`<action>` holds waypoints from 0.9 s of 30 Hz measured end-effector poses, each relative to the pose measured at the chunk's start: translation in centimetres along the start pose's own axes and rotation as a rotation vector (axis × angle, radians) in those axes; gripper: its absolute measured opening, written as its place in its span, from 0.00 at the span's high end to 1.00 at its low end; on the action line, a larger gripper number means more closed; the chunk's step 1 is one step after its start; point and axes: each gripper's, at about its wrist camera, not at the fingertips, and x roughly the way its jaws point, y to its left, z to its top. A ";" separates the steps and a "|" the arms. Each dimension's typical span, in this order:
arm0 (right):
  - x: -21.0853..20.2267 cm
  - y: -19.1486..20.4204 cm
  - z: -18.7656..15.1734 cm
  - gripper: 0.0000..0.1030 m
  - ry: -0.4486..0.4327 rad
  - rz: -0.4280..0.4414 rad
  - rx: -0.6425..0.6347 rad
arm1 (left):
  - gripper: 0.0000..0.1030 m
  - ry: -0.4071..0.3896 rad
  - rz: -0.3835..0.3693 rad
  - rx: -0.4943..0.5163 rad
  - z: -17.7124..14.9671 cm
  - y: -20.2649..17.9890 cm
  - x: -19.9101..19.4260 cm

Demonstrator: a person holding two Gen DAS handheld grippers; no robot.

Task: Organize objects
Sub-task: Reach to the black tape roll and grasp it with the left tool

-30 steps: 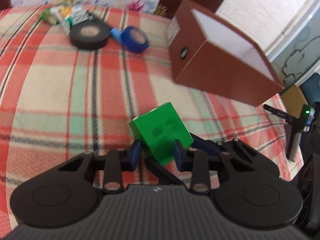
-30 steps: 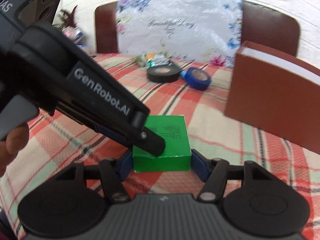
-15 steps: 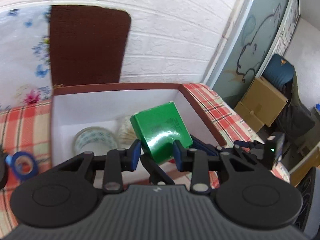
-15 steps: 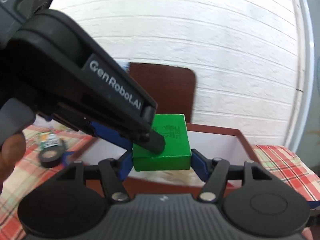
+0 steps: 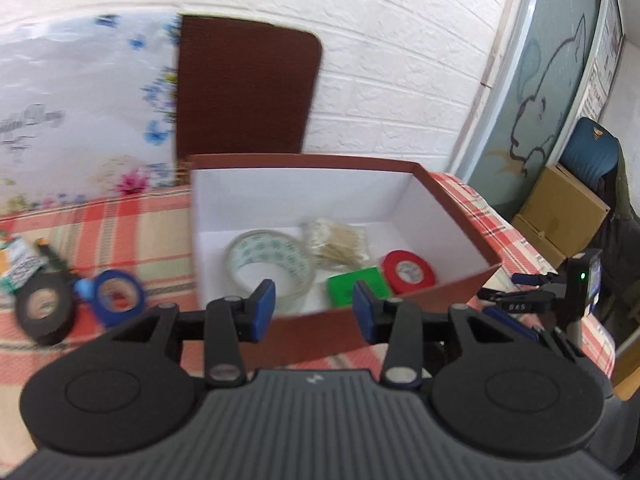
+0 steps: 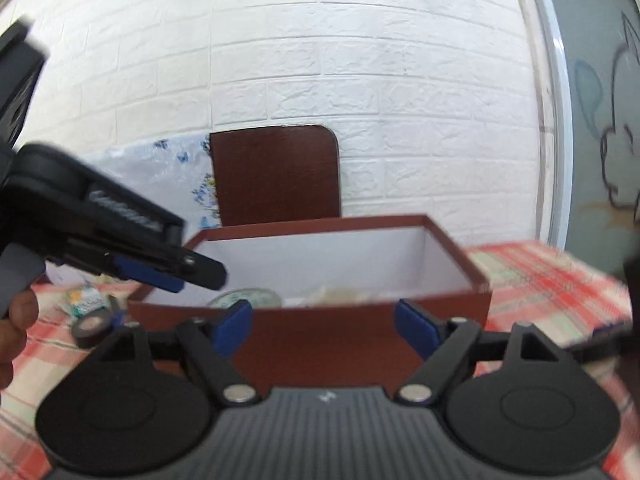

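A brown box [image 5: 452, 220] with a white inside stands on the checked tablecloth. In it lie the green box [image 5: 352, 286], a red tape roll [image 5: 408, 272], a clear tape roll [image 5: 268, 264] and a bundle of pale sticks [image 5: 338, 242]. My left gripper [image 5: 314, 312] is open and empty, just above the box's near wall. My right gripper [image 6: 324, 326] is open and empty in front of the brown box [image 6: 312, 336]. The left gripper also shows at the left of the right wrist view [image 6: 168, 276].
A black tape roll [image 5: 44, 312], a blue tape roll [image 5: 118, 296] and a small packet [image 5: 18, 268] lie on the cloth left of the box. A brown chair back [image 5: 244, 88] stands behind it. The table edge is at the right [image 5: 560, 272].
Both grippers have opened and let go of the green box, which now lies inside the brown box. Both grippers have drawn back toward the box's near wall.
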 end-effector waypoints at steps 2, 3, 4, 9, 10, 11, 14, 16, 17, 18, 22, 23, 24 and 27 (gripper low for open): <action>-0.6 0.5 -1.1 0.20 0.069 0.059 0.038 | 0.48 -0.016 0.069 0.008 -1.8 1.9 -1.7; -0.6 1.5 -1.5 0.20 0.110 0.079 0.039 | 0.47 -0.012 0.103 0.004 -2.9 3.1 -2.4; -0.4 2.5 -1.9 0.22 0.157 0.103 0.036 | 0.47 0.004 0.149 -0.006 -4.2 4.7 -3.0; -0.3 9.1 -4.6 0.35 0.297 0.274 -0.058 | 0.47 0.056 0.408 -0.092 -9.4 13.5 -5.3; -0.1 10.6 -4.9 0.39 0.315 0.301 -0.096 | 0.47 0.055 0.448 -0.117 -10.1 15.3 -5.8; 0.1 12.0 -5.1 0.44 0.327 0.324 -0.133 | 0.47 0.052 0.486 -0.139 -10.6 16.9 -6.4; 0.9 15.9 -4.9 0.52 0.334 0.376 -0.232 | 0.46 0.020 0.558 -0.210 -12.1 21.1 -7.8; 1.9 18.0 -4.4 0.52 0.329 0.400 -0.265 | 0.37 -0.028 0.605 -0.185 -14.0 22.6 -7.9; 3.3 19.2 -3.7 0.52 0.331 0.411 -0.278 | 0.37 -0.079 0.586 -0.182 -14.7 22.7 -8.2; 4.7 20.1 -3.3 0.52 0.338 0.412 -0.284 | 0.32 -0.090 0.562 -0.195 -14.7 22.9 -8.4; 11.4 23.7 -3.3 0.41 0.403 0.368 -0.296 | 0.30 -0.091 0.551 -0.185 -14.3 22.9 -8.0; 12.9 24.2 -3.6 0.41 0.412 0.343 -0.295 | 0.30 -0.098 0.541 -0.197 -14.3 23.1 -8.1; 14.2 24.7 -3.7 0.39 0.419 0.327 -0.292 | 0.30 -0.104 0.533 -0.207 -14.2 23.3 -8.2; 17.2 25.7 -3.9 0.23 0.393 0.287 -0.259 | 0.28 -0.110 0.523 -0.213 -14.3 23.3 -8.2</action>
